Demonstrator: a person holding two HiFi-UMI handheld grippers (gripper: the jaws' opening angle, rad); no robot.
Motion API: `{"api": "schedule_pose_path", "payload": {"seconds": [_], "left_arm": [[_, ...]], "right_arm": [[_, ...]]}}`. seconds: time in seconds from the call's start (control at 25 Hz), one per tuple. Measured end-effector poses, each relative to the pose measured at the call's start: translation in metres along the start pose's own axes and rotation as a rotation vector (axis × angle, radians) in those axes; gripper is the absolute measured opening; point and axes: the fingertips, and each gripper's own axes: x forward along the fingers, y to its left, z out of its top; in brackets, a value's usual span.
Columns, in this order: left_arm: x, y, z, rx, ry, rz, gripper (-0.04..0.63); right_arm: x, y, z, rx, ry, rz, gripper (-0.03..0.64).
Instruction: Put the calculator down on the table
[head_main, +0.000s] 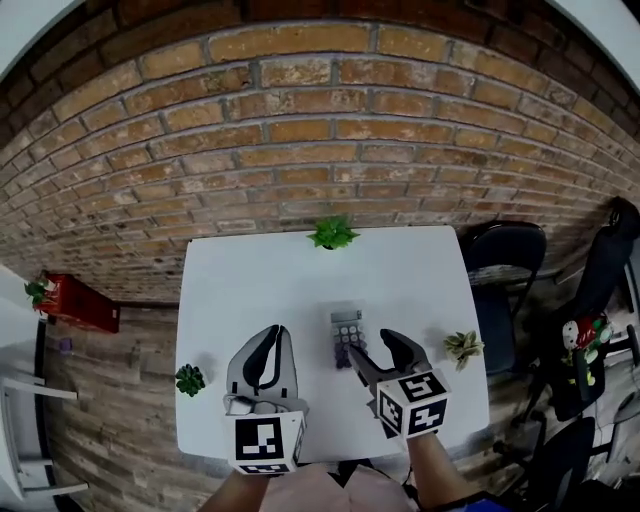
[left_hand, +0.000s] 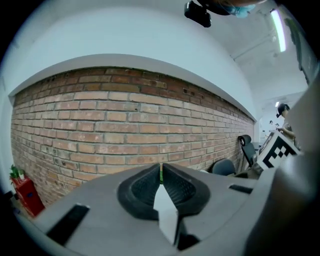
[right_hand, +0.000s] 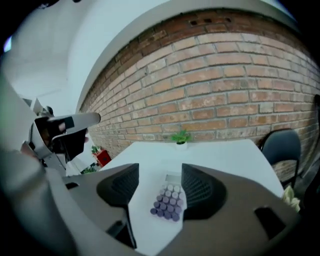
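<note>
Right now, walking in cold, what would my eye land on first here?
A grey calculator with purple keys lies flat near the middle of the white table, which stands before a brick wall. The right gripper hangs over it with jaws apart, holding nothing; the left gripper, shut and empty, is beside it on the left.

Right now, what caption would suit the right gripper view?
Open right hand-held gripper framing a calculator lying on the white table before a brick wall.

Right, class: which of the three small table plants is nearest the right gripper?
The pale-leaved plant at the table's right edge, beside the right gripper; the far-edge plant and left-edge plant are greener and farther off.
</note>
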Motion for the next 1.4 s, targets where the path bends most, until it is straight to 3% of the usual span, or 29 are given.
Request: {"api": "schedule_pose_path", "payload": {"seconds": [0.28, 0.32, 0.68, 1.4], "left_arm": [[-0.011, -0.010, 0.082, 0.031, -0.171, 0.033, 0.024], [-0.012, -0.012, 0.090, 0.035, -0.188, 0.036, 0.024], [-0.022, -0.022, 0.125, 0.059, -0.254, 0.048, 0.023], [-0.033, -0.025, 0.131, 0.064, -0.279, 0.052, 0.023]], "right_arm": [[-0.065, 0.011, 0.107, -0.142, -0.327, -0.032, 0.013], [-0.073, 0.013, 0.119, -0.163, -0.364, -0.037, 0.002], [-0.109, 0.025, 0.161, -0.235, -0.491, -0.032, -0.001], [-0.114, 0.038, 0.166, -0.263, -0.514, -0.004, -0.003]]}}
